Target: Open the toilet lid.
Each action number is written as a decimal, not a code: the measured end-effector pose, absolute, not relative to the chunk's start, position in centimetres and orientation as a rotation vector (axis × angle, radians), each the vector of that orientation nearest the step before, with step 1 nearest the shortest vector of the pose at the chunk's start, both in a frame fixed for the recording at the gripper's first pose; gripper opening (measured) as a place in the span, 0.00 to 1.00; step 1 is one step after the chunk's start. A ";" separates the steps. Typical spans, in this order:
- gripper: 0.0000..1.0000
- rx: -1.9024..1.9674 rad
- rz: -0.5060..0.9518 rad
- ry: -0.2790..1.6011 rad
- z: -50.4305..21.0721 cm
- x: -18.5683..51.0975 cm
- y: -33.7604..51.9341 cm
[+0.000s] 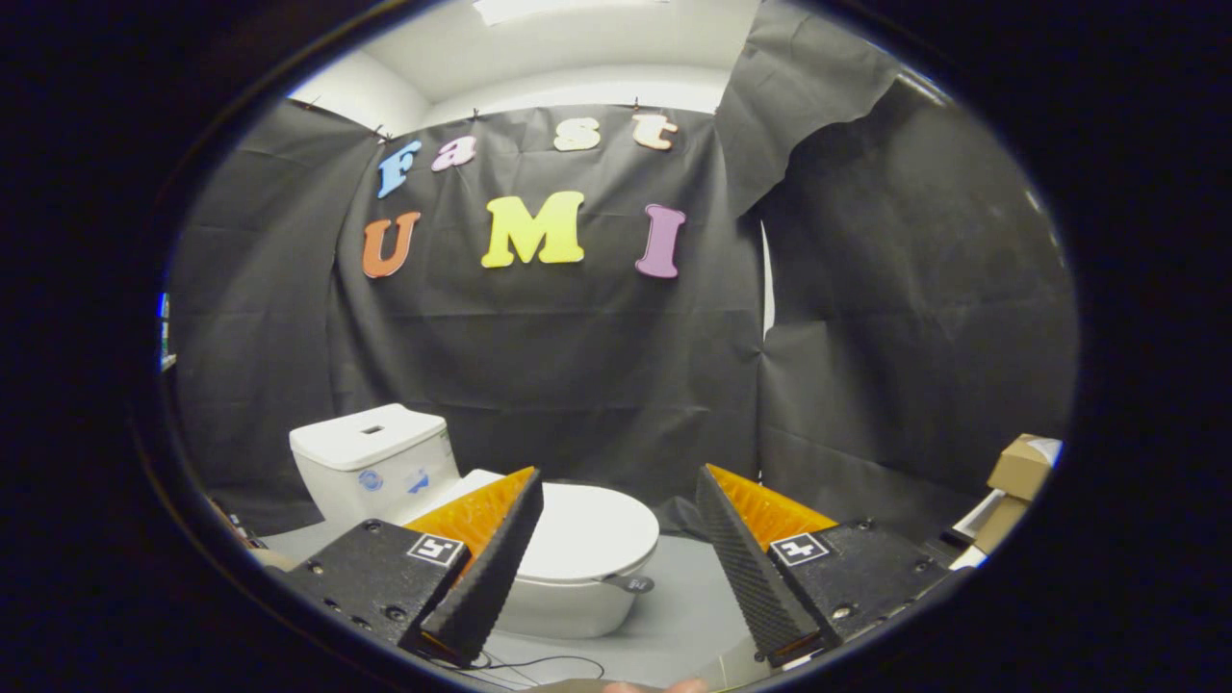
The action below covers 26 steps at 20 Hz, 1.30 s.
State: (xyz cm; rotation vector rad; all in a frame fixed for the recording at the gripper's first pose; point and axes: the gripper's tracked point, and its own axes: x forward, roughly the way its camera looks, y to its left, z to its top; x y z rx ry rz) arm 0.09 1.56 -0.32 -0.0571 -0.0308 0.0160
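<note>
A white toilet (568,577) stands on the grey floor, just beyond my left finger, with its tank (371,460) against the black cloth wall. Its lid (592,534) lies flat down over the bowl, and a small grey tab (630,583) sticks out at the lid's front edge. My gripper (621,481) is open, its fingers spread wide with nothing between them. The left finger (491,568) covers the near left part of the lid. The gripper hangs above and short of the toilet, apart from it.
Cardboard boxes (1020,476) are stacked at the far right by the cloth wall. A thin dark cable (539,664) lies on the grey floor (688,606) in front of the bowl. A fingertip of a person's hand (654,686) shows below the fingers.
</note>
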 end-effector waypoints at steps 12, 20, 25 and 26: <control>1.00 -0.062 0.036 0.028 -3.5 1.8 2.9; 1.00 0.008 0.046 0.263 -8.5 6.4 3.2; 1.00 0.128 0.003 0.497 -13.2 9.7 1.5; 1.00 0.147 -0.014 0.525 -13.7 10.2 0.8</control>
